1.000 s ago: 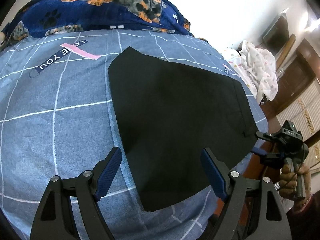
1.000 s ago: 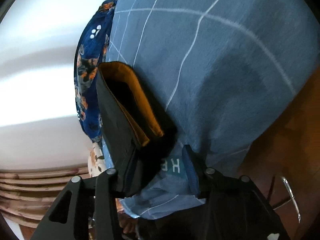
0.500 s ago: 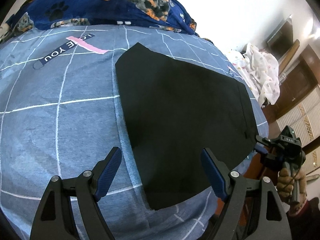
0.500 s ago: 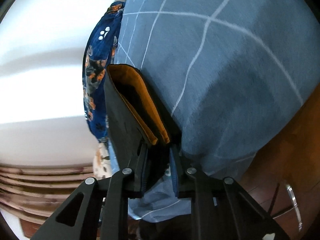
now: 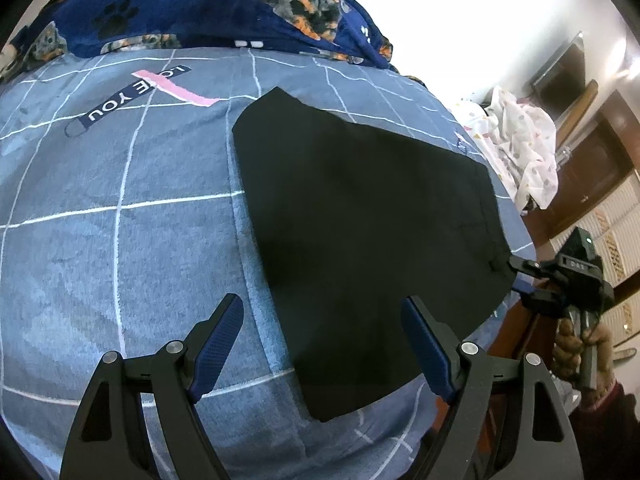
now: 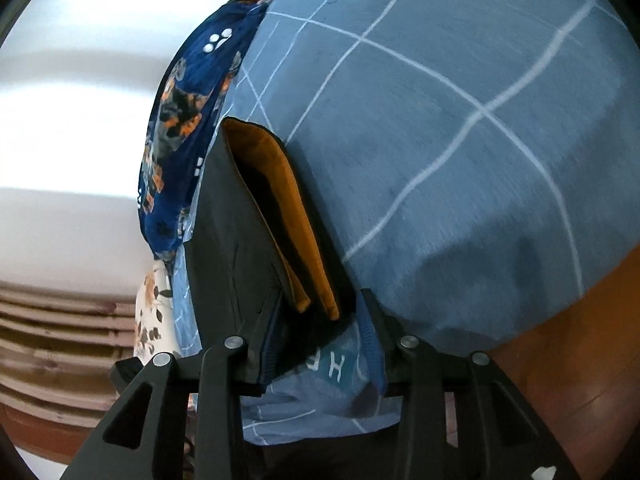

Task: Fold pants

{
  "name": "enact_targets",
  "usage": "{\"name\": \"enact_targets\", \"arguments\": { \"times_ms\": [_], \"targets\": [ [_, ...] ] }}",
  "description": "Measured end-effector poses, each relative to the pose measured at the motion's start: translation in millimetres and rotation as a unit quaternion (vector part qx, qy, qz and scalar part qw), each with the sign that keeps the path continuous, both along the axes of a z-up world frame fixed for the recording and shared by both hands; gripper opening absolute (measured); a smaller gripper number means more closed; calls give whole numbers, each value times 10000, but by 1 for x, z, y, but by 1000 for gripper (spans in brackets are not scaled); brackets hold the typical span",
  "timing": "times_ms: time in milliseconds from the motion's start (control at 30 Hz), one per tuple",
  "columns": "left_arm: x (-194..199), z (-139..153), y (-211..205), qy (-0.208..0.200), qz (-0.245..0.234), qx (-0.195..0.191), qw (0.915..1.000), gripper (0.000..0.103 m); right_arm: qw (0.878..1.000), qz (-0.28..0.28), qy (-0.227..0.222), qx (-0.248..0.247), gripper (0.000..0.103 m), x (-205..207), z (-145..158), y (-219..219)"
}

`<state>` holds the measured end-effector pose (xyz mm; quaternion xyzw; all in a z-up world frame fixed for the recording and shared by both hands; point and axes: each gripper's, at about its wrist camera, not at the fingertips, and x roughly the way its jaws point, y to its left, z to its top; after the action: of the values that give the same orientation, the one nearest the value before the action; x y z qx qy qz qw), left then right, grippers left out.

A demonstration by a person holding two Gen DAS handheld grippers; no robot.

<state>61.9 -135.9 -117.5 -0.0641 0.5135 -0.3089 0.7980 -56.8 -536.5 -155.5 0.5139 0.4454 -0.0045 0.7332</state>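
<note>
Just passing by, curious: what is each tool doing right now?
Left tool: open, empty.
Right tool: open, astride the pants at the waist corner.

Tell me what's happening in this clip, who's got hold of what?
A person with a handheld gripper in each hand is folding black pants, which lie flat on a blue checked bedspread. The left gripper hangs open above the near edge, holding nothing. The right gripper sits at the corner by the bed's edge, its fingers part-open around the edge with the orange lining; a grip isn't evident.
</note>
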Motion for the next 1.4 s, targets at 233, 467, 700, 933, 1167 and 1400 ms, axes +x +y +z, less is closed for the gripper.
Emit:
{"name": "enact_targets", "arguments": {
  "times_ms": [233, 467, 700, 933, 1167, 1400],
  "targets": [
    [10, -5, -4, 250, -418, -319, 9983, 81, 9982, 562, -103, 192, 37, 23, -11, -9],
    [27, -20, 0, 758, -428, -657, 9940, 81, 9957, 916, -86, -70, 40, 42, -6, -15],
    [34, -24, -10, 881, -858, -816, 9890, 81, 9858, 1511, -216, 702, 52, 62, -18, -9],
    [47, -26, -18, 1342, -1153, -1346, 9750, 83, 9806, 1541, -433, 1130, 47, 62, -25, -18],
    [57, -33, -22, 1505, -1237, -1560, 9683, 83, 9790, 1886, -238, 736, 46, 82, -20, -2],
    [57, -28, -28, 1344, -1256, -1518, 9711, 82, 9744, 2028, -447, 863, 29, 78, -17, -2]
  ]
}}
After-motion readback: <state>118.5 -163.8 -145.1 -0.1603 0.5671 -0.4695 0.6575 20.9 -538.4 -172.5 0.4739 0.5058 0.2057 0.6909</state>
